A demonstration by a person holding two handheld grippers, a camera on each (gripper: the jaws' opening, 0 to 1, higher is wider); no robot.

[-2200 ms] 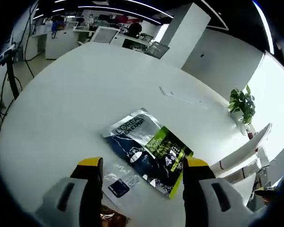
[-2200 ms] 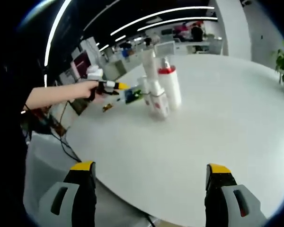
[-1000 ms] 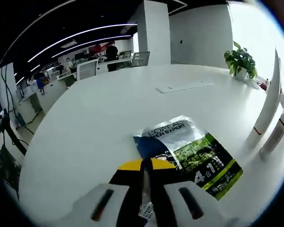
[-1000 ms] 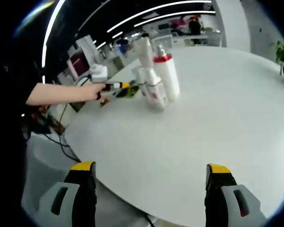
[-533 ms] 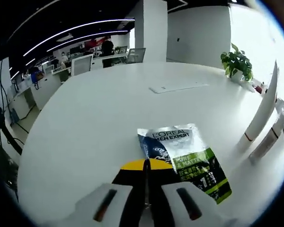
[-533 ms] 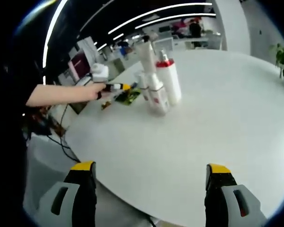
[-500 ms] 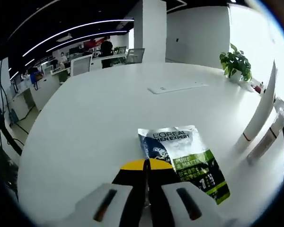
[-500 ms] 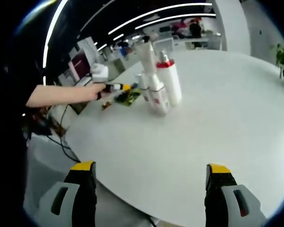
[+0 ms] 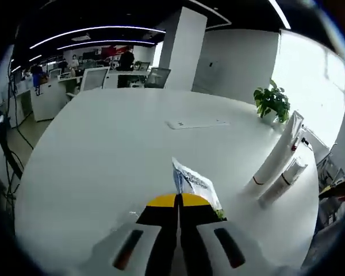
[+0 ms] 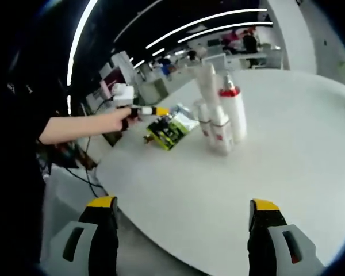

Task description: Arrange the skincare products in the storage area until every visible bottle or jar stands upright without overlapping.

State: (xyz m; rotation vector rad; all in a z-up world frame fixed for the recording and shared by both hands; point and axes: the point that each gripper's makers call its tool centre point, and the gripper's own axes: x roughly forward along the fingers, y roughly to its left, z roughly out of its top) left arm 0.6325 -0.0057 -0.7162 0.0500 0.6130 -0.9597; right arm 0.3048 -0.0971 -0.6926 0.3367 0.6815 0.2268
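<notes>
On a round white table (image 9: 92, 149) in an open office, lifting the sachet (image 9: 194, 183), flat a second ago, in the clamped left gripper (image 9: 177, 201) beside upright bottles (image 10: 221, 118); right gripper (image 10: 175, 210) parted, idle.

Left tongs (image 9: 177, 208) have closed on the sachet (image 9: 193, 183) and lifted it.
</notes>
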